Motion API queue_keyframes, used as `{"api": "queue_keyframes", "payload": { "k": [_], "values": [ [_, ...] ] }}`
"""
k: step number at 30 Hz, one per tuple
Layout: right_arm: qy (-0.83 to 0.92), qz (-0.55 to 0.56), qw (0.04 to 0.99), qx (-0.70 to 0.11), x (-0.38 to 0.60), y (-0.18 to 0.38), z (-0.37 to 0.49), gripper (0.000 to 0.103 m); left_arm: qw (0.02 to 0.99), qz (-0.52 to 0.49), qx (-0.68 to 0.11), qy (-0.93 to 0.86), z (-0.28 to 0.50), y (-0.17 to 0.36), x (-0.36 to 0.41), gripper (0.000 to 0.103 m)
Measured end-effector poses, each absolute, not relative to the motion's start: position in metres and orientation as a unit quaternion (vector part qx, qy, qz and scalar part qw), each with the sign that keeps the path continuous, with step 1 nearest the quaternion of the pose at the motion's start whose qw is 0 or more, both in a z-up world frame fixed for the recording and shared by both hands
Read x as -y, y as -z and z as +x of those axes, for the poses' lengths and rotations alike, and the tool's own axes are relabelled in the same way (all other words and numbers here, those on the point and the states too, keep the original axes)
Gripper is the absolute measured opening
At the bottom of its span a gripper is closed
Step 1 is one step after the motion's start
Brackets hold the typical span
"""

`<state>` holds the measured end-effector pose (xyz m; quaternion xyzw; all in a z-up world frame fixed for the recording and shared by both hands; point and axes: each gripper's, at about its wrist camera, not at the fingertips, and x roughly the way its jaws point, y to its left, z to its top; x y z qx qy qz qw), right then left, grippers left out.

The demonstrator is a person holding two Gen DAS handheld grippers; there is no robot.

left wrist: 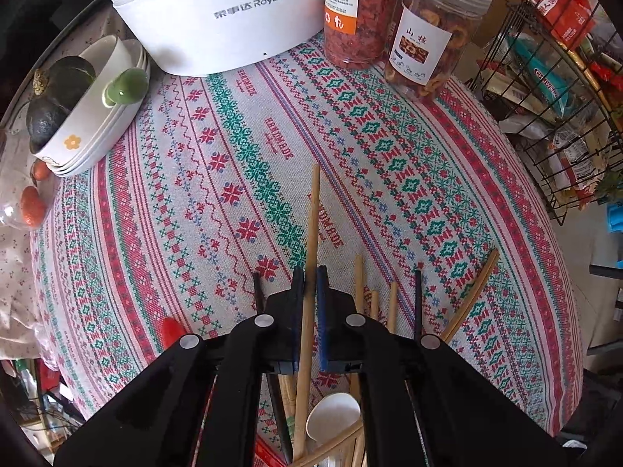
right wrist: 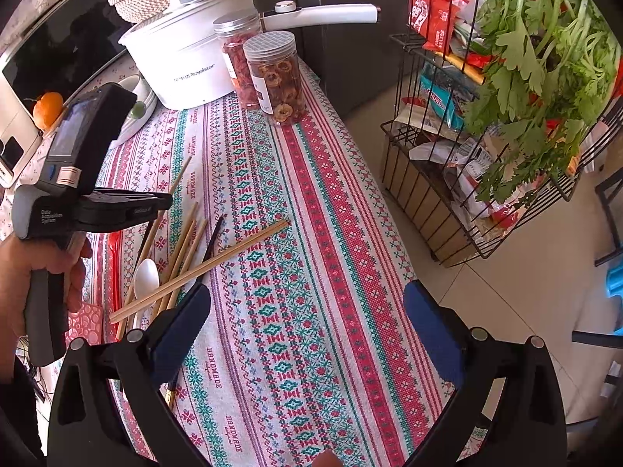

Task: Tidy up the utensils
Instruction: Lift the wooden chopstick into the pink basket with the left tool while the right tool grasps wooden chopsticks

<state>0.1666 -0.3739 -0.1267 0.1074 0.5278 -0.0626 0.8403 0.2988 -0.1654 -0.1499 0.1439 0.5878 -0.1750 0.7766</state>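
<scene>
While your left gripper sits low over the table, its two blue pads are pressed in on a single wooden chopstick, which runs up between them and pokes out well beyond the tips over the patterned cloth. From the right wrist view, that same left gripper hangs above the pile of utensils, and your left hand is wrapped round its handle. Under it lies the rest of the heap: more wooden chopsticks fanned side by side, a dark chopstick slanting across them, a joined pair of bamboo chopsticks lying crosswise on top, and a white spoon tucked in beside them. Your right gripper is spread wide with nothing between its blue pads, hovering over bare cloth just right of the pile. Up at the far end of the table stand the white Royalstar pot and two clear jars of dried fruit, well apart from the utensils, with stacked bowls off to the left.
</scene>
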Motion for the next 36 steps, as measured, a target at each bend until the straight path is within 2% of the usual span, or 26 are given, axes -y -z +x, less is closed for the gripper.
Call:
{"api": "queue_keyframes", "payload": {
  "k": [6, 13, 22, 28, 29, 30, 33, 35, 36],
  "values": [
    [0.036, 0.129, 0.833, -0.537, 0.366, 0.139, 0.176, 0.096, 0.825, 0.102, -0.523, 0.189, 0.264, 0.074, 0.140, 0.005],
    [0.025, 0.157, 0.814, -0.558, 0.355, 0.169, 0.194, 0.096, 0.866, 0.051, -0.447, 0.218, 0.201, 0.024, 0.126, 0.005],
    [0.039, 0.169, 0.803, -0.570, 0.339, 0.197, 0.219, 0.076, 0.893, -0.020, -0.381, 0.236, 0.121, -0.004, 0.079, 0.005],
    [0.090, 0.072, 0.808, -0.578, 0.317, 0.214, 0.235, 0.058, 0.892, -0.051, -0.373, 0.250, 0.094, 0.000, 0.055, 0.005],
    [0.087, 0.069, 0.811, -0.575, 0.314, 0.213, 0.236, 0.050, 0.892, -0.057, -0.372, 0.250, 0.093, 0.003, 0.050, 0.005],
    [0.088, 0.070, 0.810, -0.576, 0.312, 0.212, 0.237, 0.047, 0.893, -0.065, -0.371, 0.247, 0.092, 0.006, 0.044, 0.005],
    [0.081, 0.058, 0.810, -0.578, 0.302, 0.209, 0.237, 0.020, 0.889, -0.083, -0.377, 0.246, 0.093, 0.013, 0.031, 0.005],
    [0.073, 0.060, 0.811, -0.577, 0.299, 0.208, 0.237, 0.010, 0.890, -0.091, -0.375, 0.244, 0.091, 0.014, 0.024, 0.005],
    [0.071, 0.063, 0.811, -0.577, 0.300, 0.208, 0.236, 0.010, 0.892, -0.091, -0.372, 0.242, 0.089, 0.012, 0.021, 0.005]
  ]
}}
